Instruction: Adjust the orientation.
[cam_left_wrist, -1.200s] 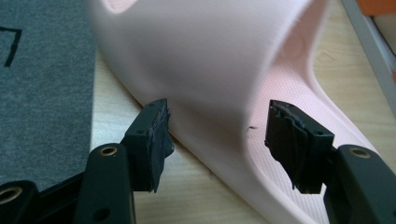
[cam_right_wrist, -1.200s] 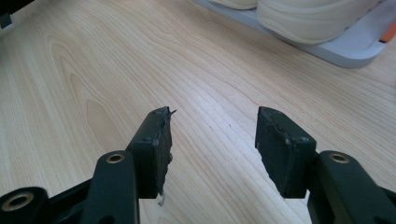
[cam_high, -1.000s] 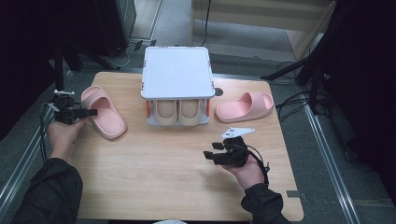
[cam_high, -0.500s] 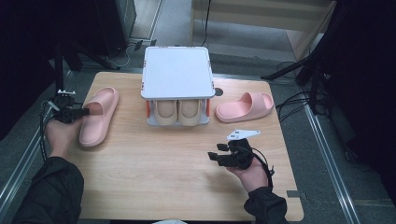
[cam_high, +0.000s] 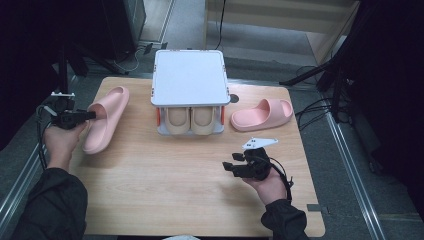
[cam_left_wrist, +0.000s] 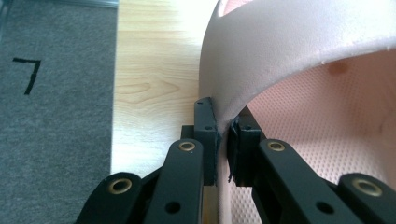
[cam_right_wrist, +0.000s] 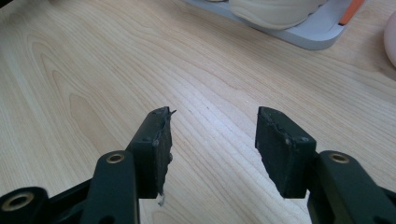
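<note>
Your left gripper (cam_high: 89, 116) pinches the strap of the left pink slipper (cam_high: 105, 119), long axis toward the table's far edge, beside the shoe rack (cam_high: 189, 80). Your right gripper (cam_high: 231, 166), jaws spread, empty; other slipper (cam_high: 261, 114) lies beyond it

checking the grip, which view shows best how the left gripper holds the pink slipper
The left gripper view: the left gripper is shut on the edge of the pink slipper's strap, seen close up. The high view shows the whole slipper but the grip is tiny.
</note>
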